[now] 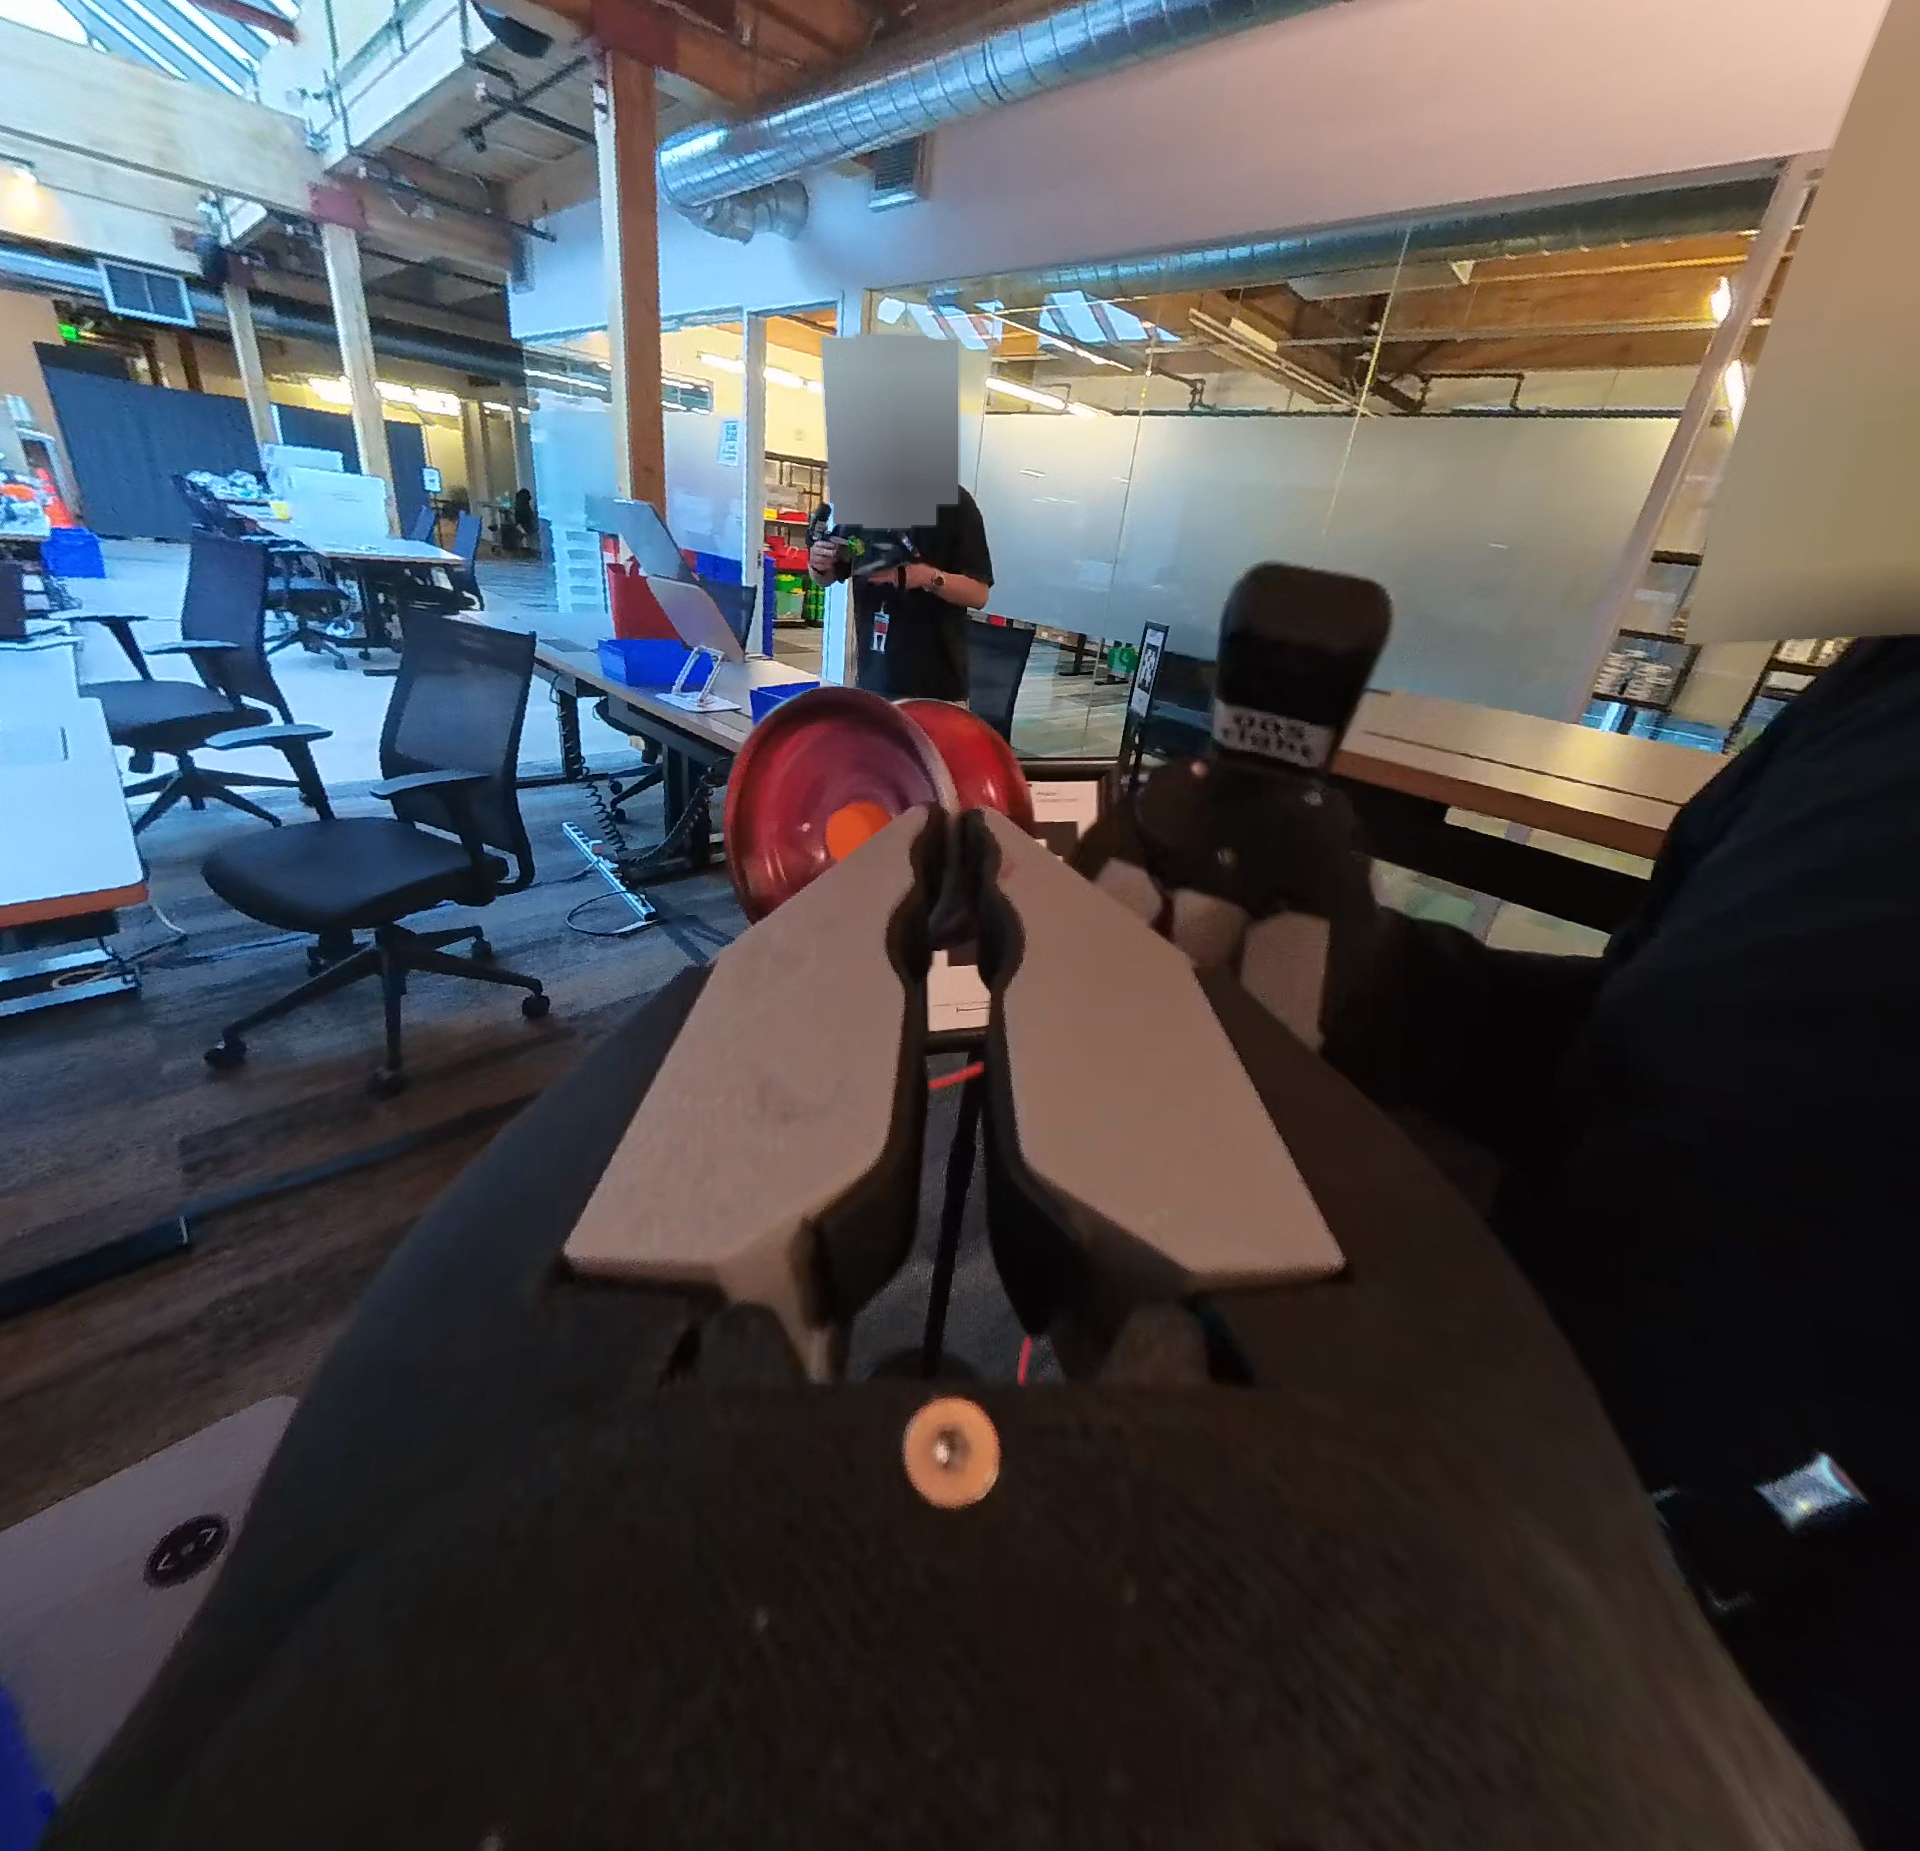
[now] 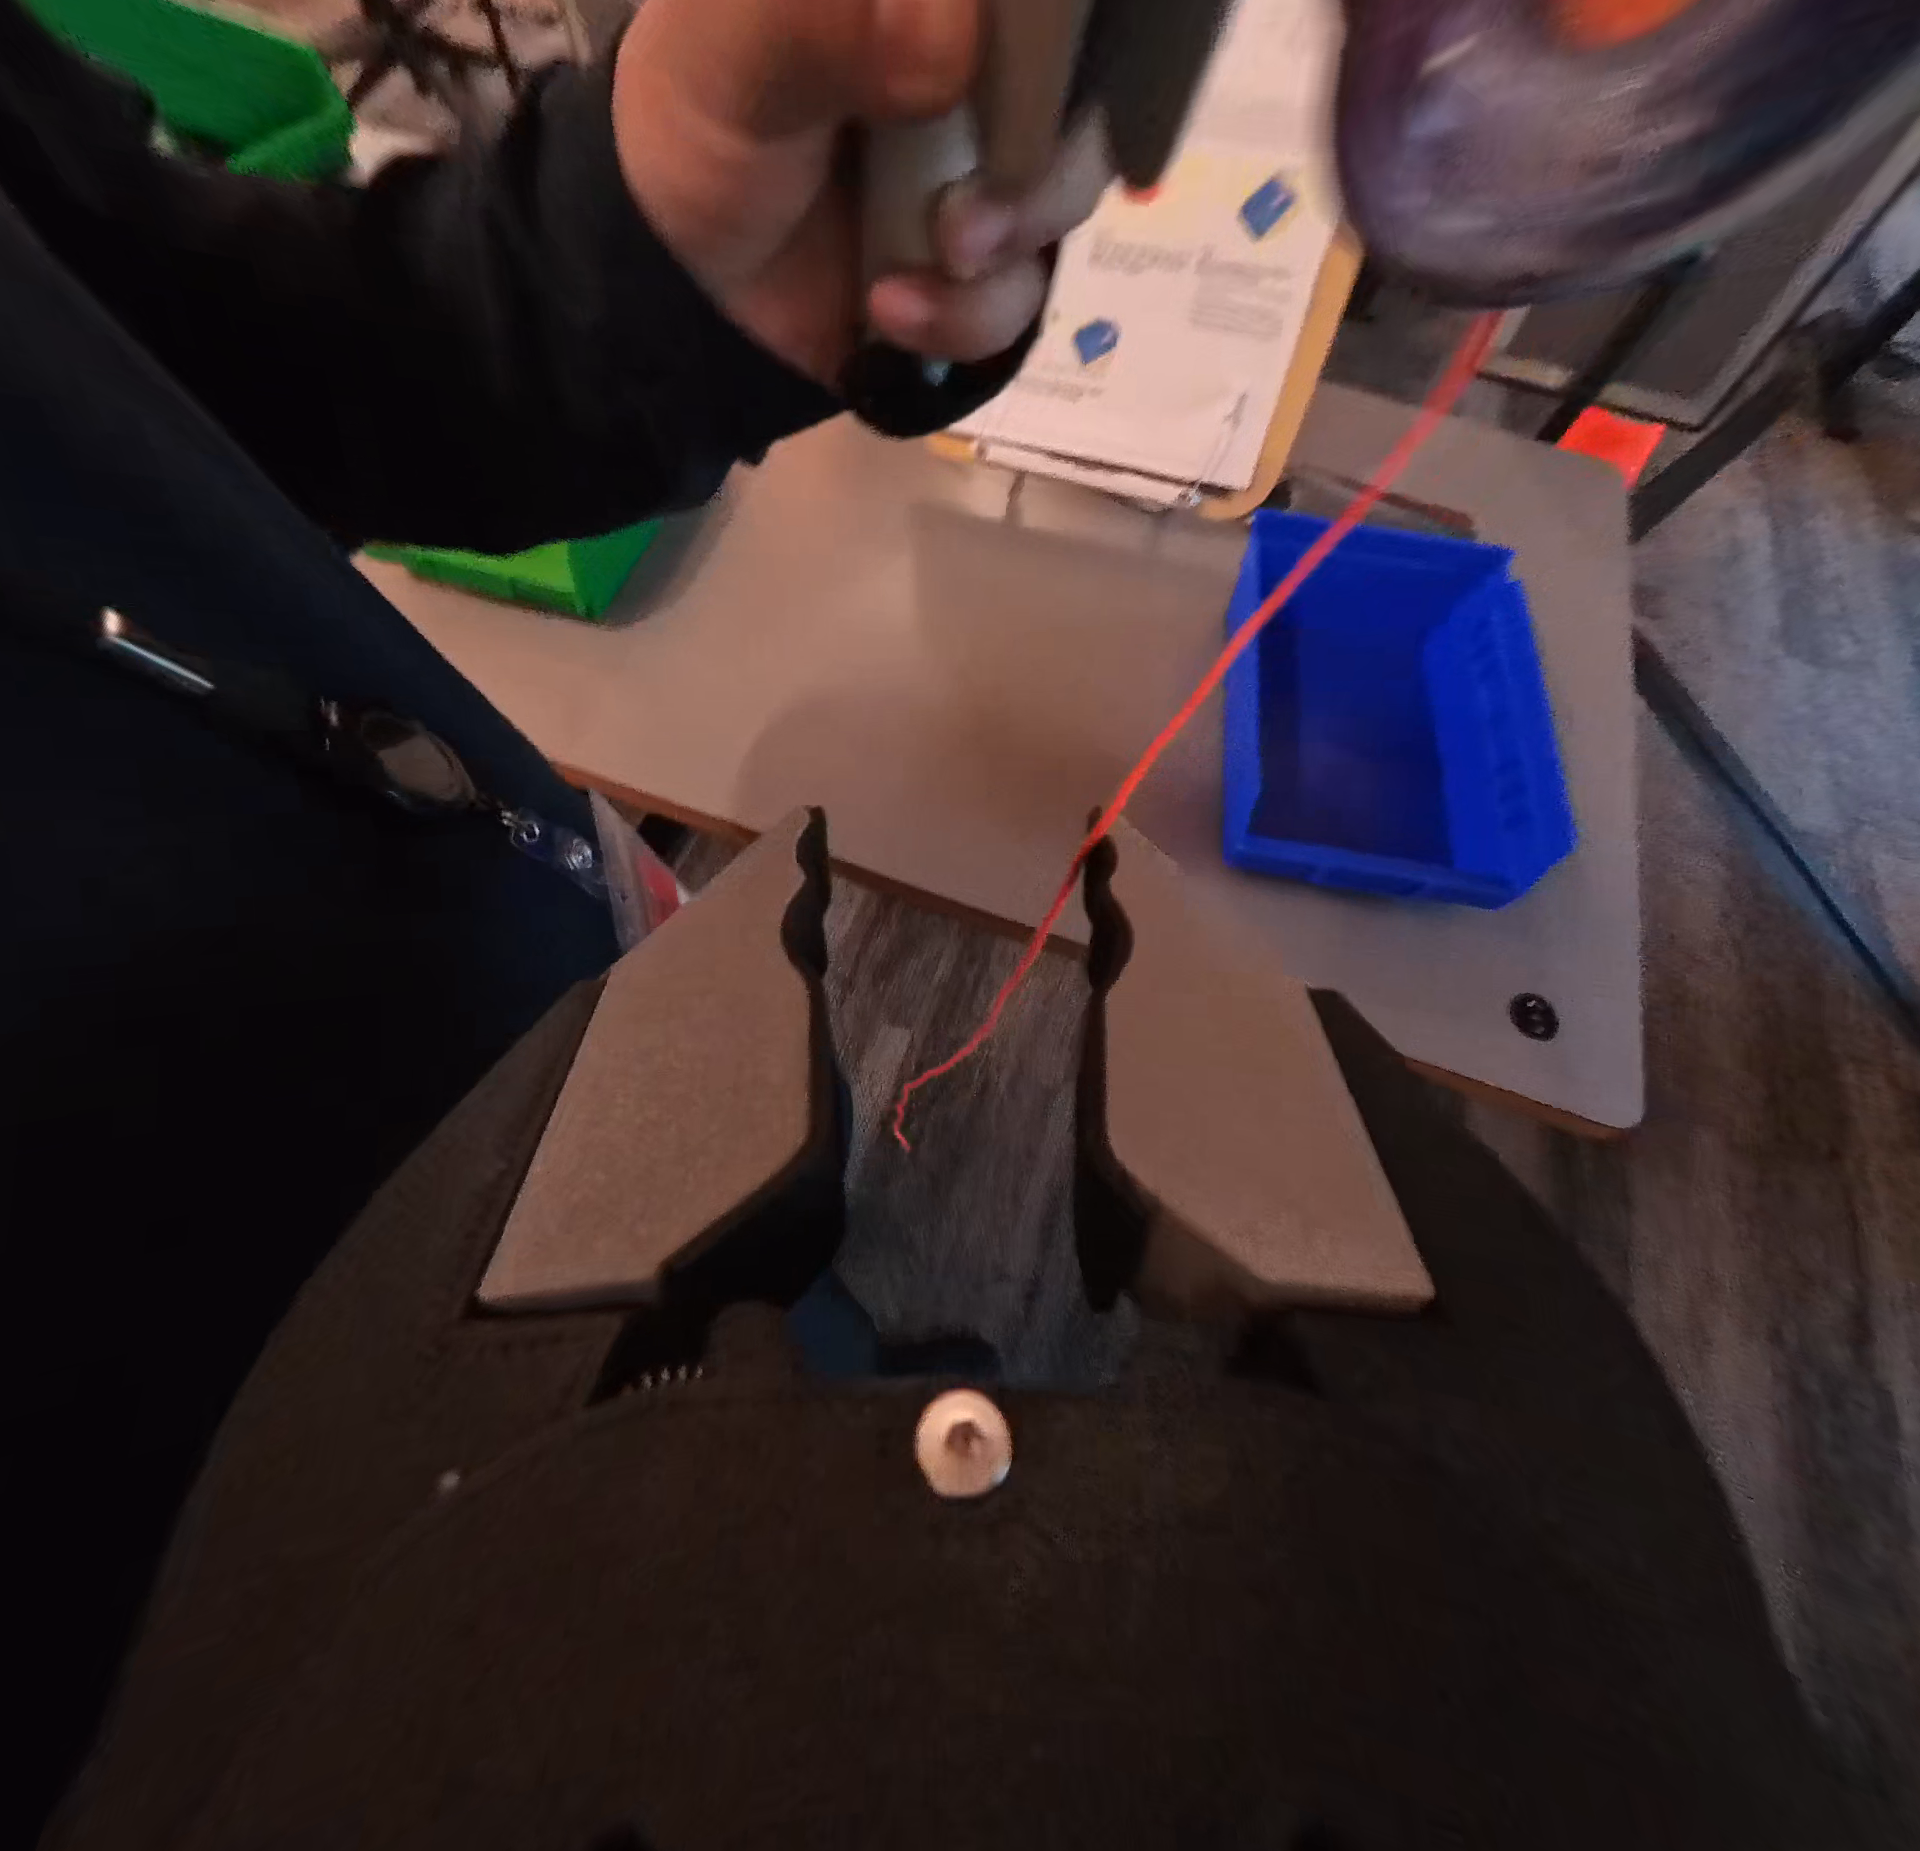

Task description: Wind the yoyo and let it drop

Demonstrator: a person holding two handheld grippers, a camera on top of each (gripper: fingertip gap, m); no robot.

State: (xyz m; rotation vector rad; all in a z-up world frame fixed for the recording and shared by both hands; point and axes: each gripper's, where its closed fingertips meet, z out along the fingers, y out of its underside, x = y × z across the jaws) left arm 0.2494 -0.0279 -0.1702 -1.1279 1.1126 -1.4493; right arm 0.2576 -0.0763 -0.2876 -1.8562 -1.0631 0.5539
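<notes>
Red metal yoyo (image 1: 831, 804), orange hub, clamped in left gripper (image 1: 951, 835); red string (image 2: 1278, 596) trails past right gripper (image 2: 951, 835), fingers apart.

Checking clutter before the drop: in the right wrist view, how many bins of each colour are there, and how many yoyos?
Blue bin: 1
Green bins: 2
Yoyo: 1
Total: 4

Red yoyo (image 1: 873, 804) in left claw (image 1: 951, 835)
</notes>
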